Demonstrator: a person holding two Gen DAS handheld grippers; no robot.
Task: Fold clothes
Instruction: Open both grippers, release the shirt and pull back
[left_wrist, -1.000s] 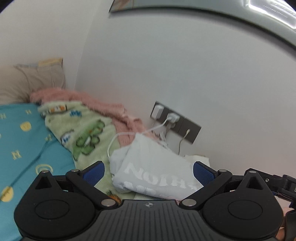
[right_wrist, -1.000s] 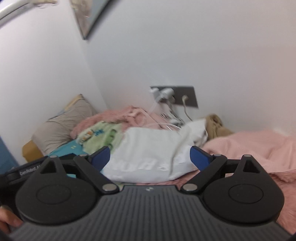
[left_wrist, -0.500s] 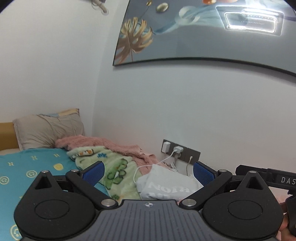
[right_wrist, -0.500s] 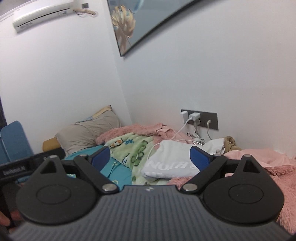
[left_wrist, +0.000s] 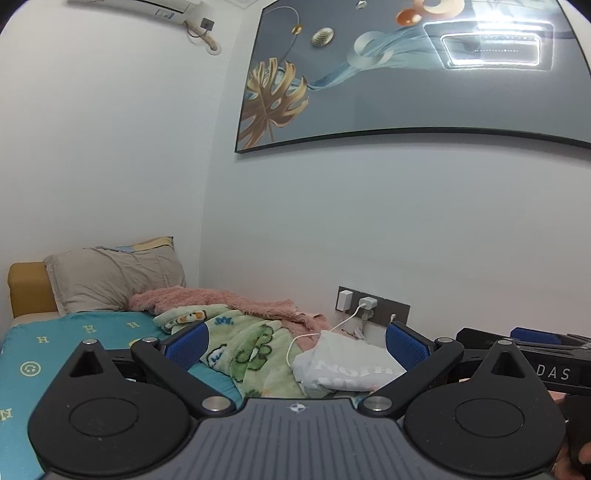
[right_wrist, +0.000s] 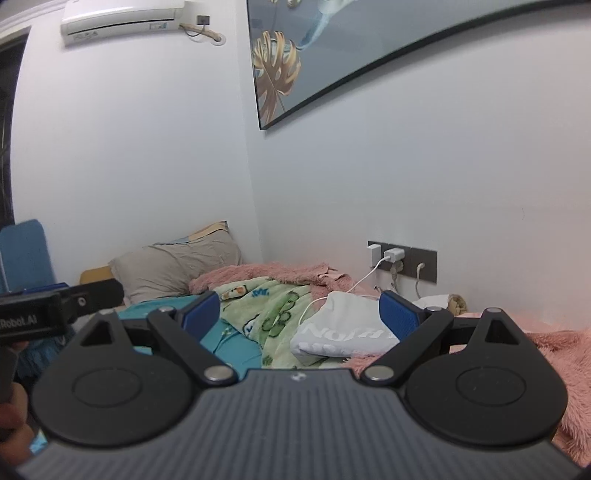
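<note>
A folded white garment with grey lettering (left_wrist: 343, 365) lies on the bed against the far wall, on a green cartoon blanket; it also shows in the right wrist view (right_wrist: 345, 332). My left gripper (left_wrist: 295, 341) is open and empty, held back from the garment. My right gripper (right_wrist: 299, 310) is open and empty too, also well short of it. The right gripper's body shows at the right edge of the left wrist view (left_wrist: 524, 354), and the left gripper's body at the left edge of the right wrist view (right_wrist: 55, 306).
The bed has a teal sheet (left_wrist: 55, 354), a grey pillow (left_wrist: 110, 280), a green blanket (left_wrist: 251, 343) and a pink fluffy blanket (right_wrist: 554, 343). A wall socket with chargers (left_wrist: 373, 306) and a white cable (left_wrist: 317, 332) sits behind the garment. A framed picture (left_wrist: 406, 74) hangs above.
Both grippers have pulled back and tilted up away from the folded garment, which now looks smaller and farther. The wall picture and air conditioner have come into view. Both stay open.
</note>
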